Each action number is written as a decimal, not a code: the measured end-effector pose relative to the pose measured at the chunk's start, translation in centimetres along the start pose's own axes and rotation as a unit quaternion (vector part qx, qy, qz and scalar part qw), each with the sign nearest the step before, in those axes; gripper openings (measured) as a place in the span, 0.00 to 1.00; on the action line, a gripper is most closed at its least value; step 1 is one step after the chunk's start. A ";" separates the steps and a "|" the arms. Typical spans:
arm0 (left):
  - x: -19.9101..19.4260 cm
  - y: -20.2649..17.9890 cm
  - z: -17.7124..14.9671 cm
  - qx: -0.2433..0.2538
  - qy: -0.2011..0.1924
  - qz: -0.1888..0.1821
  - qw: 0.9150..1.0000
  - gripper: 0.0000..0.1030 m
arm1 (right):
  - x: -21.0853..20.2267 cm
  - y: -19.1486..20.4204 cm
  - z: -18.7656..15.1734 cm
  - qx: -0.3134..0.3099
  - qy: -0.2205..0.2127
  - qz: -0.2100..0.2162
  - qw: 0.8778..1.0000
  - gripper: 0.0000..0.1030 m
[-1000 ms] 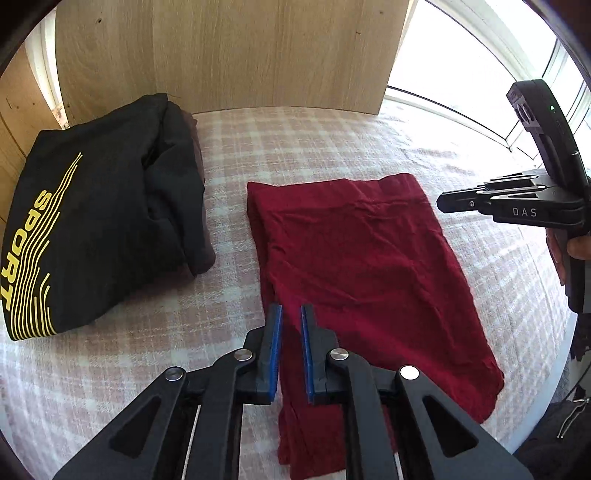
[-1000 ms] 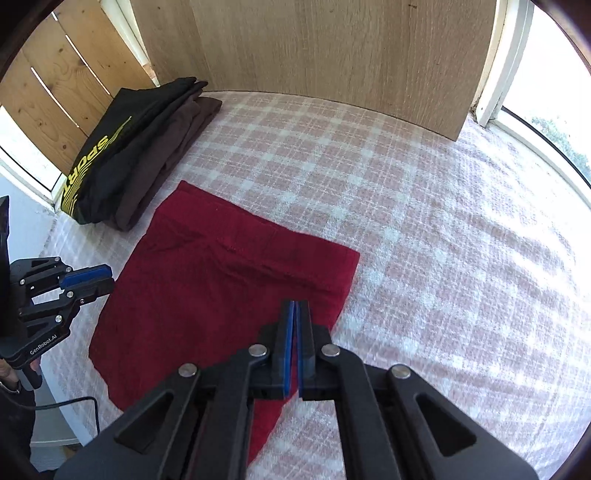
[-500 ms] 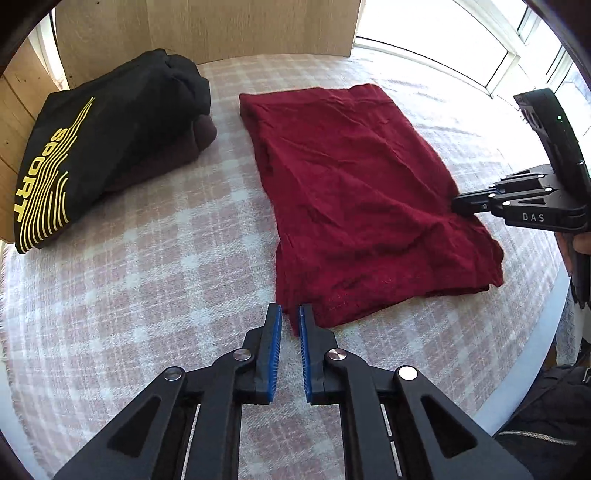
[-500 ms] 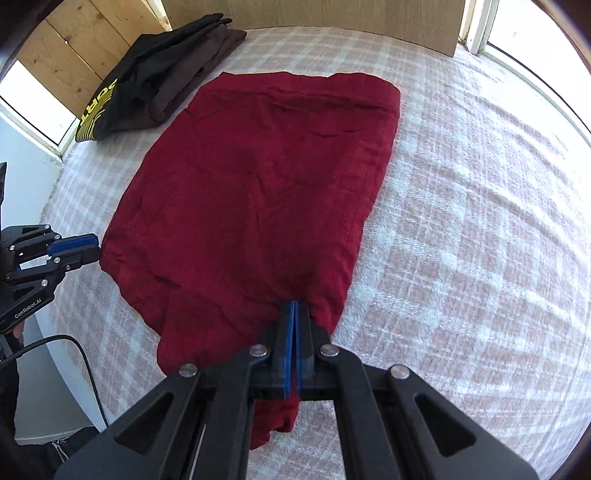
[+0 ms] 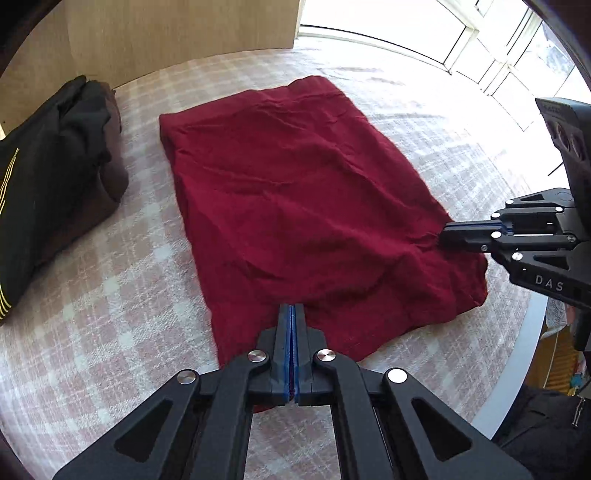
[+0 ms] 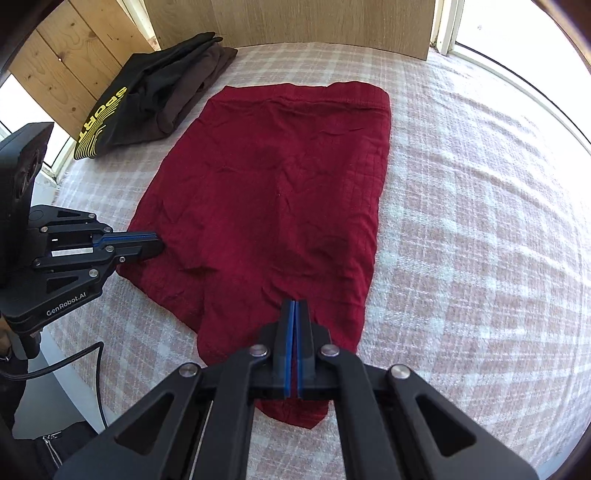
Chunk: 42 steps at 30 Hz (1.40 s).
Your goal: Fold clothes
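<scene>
Left fingers: the left gripper (image 5: 291,321) has its blue-padded fingers (image 5: 283,332) clenched on the near hem of the red garment (image 5: 295,206); red cloth shows in the slit between the pads.
Right fingers: the right gripper (image 6: 294,317) is likewise pressed together on the same hem, toward the other near corner, with a strip of red between its pads (image 6: 289,332).
Seen crosswise: from the left wrist view the right gripper (image 5: 445,236) comes in from the side, its tips touching the cloth edge; from the right wrist view the left gripper (image 6: 160,245) does the same from the opposite side.
Red garment: spread mostly flat and stretching away from both sets of fingers, wrinkled, with a stitched band (image 6: 325,98) along the far end. The near edge bunches up a little where it is pinched, and a flap of it hangs below the right fingers.
Surface: a pink-and-white checked blanket (image 6: 461,221) lies under everything; I cannot tell whether it covers a bed or a counter.
Folded pile: beyond the left fingers and off to their left, a black garment with yellow "SPORT" lettering (image 6: 110,122) rests on a brown one (image 6: 192,85), just beside the red cloth but apart from it.
Backdrop: a wooden panel (image 5: 177,33) stands past the far end of the cloth, bright windows (image 5: 480,44) off to the right.
</scene>
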<state>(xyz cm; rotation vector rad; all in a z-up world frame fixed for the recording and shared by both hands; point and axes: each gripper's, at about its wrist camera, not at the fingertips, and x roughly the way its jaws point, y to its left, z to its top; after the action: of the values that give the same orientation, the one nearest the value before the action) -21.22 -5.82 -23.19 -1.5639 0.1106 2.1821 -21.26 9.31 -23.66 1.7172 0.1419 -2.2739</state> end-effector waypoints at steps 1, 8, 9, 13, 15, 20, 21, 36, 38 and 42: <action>-0.1 0.6 -0.4 -0.004 0.000 0.000 1.000 0.00 | 0.2 -0.3 -0.1 0.005 0.002 -0.001 1.000 0.00; -3.7 1.8 -2.1 -0.008 -0.023 0.004 1.000 0.04 | -2.2 -1.8 -1.7 0.036 -0.031 -0.008 0.999 0.02; -4.2 1.9 -2.4 -0.010 -0.025 0.005 1.000 0.12 | -2.6 -1.8 -2.2 0.038 -0.033 -0.012 0.999 0.09; -4.7 2.3 -3.3 -0.022 -0.017 -0.011 1.000 0.26 | -3.5 -1.9 -3.9 0.047 -0.035 -0.031 0.998 0.39; -4.1 2.4 -3.1 -0.021 -0.012 -0.019 1.000 0.26 | -2.8 -2.0 -4.4 0.053 -0.027 -0.041 0.997 0.40; -2.2 2.3 -2.7 -0.027 0.003 -0.017 0.999 0.26 | -1.6 -3.4 -4.9 0.101 -0.017 -0.026 0.994 0.40; -1.9 2.2 -2.6 -0.027 0.005 -0.020 0.999 0.26 | -1.6 -3.7 -4.9 0.108 -0.017 -0.021 0.994 0.40; -0.8 1.2 -2.3 -0.013 0.014 -0.003 1.000 0.26 | 0.3 -2.3 -2.0 0.078 0.003 -0.020 0.997 0.40; -0.8 1.2 -2.4 -0.013 0.013 -0.001 1.000 0.26 | 0.6 -2.4 -2.0 0.084 0.005 -0.010 0.996 0.40; -0.8 1.2 -2.5 -0.013 0.010 0.004 1.000 0.20 | 0.8 -3.0 -2.0 0.102 -0.002 0.018 0.995 0.41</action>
<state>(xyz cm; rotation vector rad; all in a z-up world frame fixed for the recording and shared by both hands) -19.32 -7.92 -23.57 -1.6027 0.0962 2.1817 -20.44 12.54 -25.24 1.7964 -0.1264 -2.3354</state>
